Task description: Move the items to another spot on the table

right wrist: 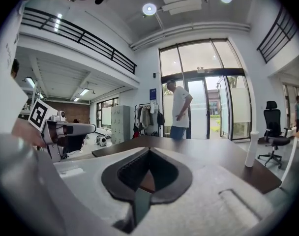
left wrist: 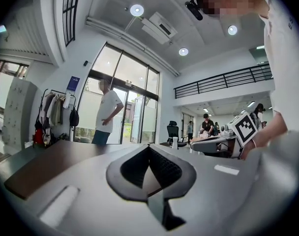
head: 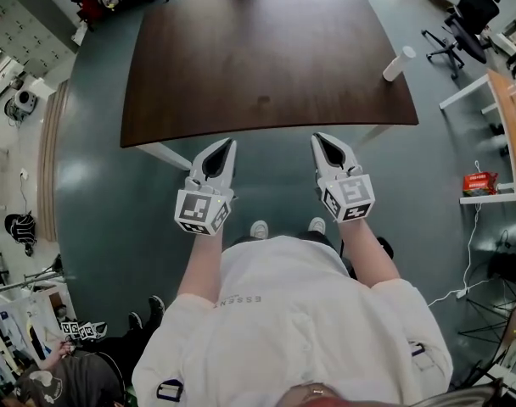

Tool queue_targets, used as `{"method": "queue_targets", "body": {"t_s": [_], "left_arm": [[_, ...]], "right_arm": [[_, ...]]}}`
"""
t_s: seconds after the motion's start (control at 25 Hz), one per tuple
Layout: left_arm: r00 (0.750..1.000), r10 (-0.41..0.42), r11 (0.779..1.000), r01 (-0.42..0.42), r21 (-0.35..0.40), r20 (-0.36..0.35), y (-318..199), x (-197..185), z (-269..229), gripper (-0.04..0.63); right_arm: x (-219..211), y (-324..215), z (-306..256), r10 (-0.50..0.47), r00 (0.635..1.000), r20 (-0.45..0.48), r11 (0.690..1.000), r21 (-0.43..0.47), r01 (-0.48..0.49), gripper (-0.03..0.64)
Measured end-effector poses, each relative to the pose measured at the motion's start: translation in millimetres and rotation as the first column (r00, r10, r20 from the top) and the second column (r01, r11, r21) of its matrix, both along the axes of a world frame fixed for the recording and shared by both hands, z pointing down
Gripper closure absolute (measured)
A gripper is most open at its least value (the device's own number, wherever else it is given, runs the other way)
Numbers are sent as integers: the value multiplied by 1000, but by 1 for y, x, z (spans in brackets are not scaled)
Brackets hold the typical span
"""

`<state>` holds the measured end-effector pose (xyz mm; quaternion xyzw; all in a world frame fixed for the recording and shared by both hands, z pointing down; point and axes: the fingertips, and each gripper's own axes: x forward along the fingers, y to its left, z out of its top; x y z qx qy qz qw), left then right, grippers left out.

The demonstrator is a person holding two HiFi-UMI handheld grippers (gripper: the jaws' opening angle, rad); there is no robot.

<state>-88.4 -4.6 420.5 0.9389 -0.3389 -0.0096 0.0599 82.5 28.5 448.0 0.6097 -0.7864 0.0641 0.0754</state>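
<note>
A slim white cylinder (head: 400,64), the only item in sight, stands upright at the right edge of the dark brown wooden table (head: 266,58), close to its near right corner. Whether this is the spot it must leave or the one it was moved to cannot be told. The left gripper (head: 229,145) and the right gripper (head: 318,139) hang side by side short of the table's near edge, well apart from the cylinder. Each has its jaws together on nothing, which I judge a carrying posture, not one set for a grasp.
</note>
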Motion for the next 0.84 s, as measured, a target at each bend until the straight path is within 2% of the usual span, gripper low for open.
{"method": "queue_targets", "body": {"t_s": [0.28,0.52,0.84], "left_arm": [[1000,1,1000,-1,5,-20,-5,-4,-5,584],[1000,-5,1000,5,2,-6,-9,-7,-1,584],[1000,7,1000,-7,8,3,-8,-2,1,584]], "right_arm": [[-4,-6,-1,-4,1000,-15,1000,-1,4,624],[-14,-7,-6,-45,998,-36,999,18,46,624],[-4,-10,-2,-12,1000,7,1000,5,12,624]]}}
